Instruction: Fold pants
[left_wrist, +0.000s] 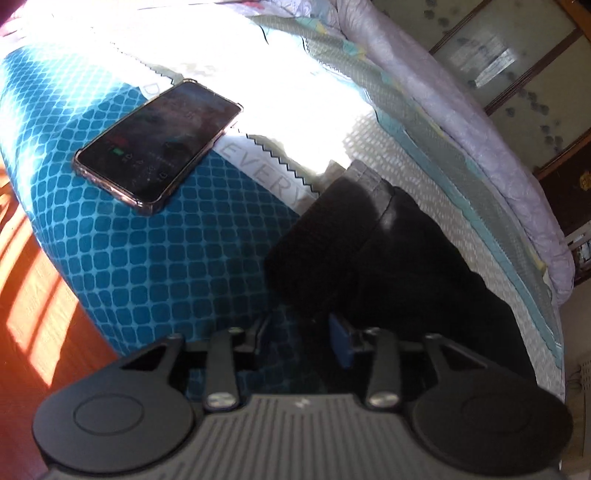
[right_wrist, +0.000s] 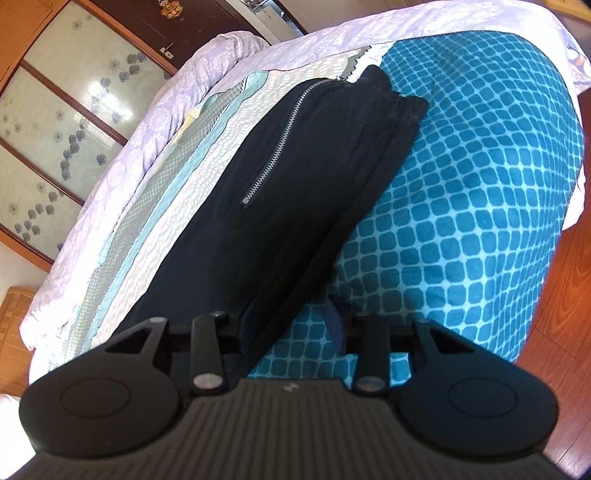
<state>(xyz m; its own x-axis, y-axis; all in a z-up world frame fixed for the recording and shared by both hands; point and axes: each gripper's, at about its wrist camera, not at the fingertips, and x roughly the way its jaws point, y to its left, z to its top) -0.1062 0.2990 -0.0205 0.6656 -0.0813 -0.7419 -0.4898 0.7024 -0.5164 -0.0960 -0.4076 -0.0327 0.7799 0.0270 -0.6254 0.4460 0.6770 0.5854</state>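
Presently I read the black pants (right_wrist: 295, 177) as lying lengthwise on the bed, along the seam where the teal grid blanket (right_wrist: 480, 192) meets the pale striped sheet (right_wrist: 177, 177).

1. Writing. No brand or label is legible on the pants. On the left view, a white band (left_wrist: 266, 166) with a zigzag edge crosses the bedding; I can read "EVERY" on it, plus a "D" above the phone (left_wrist: 159, 146). The rest of the wording is washed out by sunlight or covered. The phone screen shows small icons, too faint to read.

2. Right view only. A silver zipper (right_wrist: 275, 142) runs along the pants, and a gathered waistband (right_wrist: 402, 99) forms their far end. A lilac quilt (right_wrist: 147, 122) lies past the sheet, with flower-patterned glass doors (right_wrist: 62, 122) behind it.

3. Left view only. The phone lies face up on the blanket, well apart from the pants (left_wrist: 388, 258), which appear here as a dark, featureless mass. Strong sun bleaches the middle of the bed.

4. Claws. The left gripper (left_wrist: 301, 336) is low over the blanket at the near edge of the pants. Its jaws are partly apart; I cannot tell whether they pinch cloth. The right gripper (right_wrist: 291, 332) straddles the near edge of the pants, its jaws also partly apart; whether its pads press on the cloth I cannot tell.

5. Surroundings. Wooden floor (right_wrist: 576, 295) shows beside the bed in both views.
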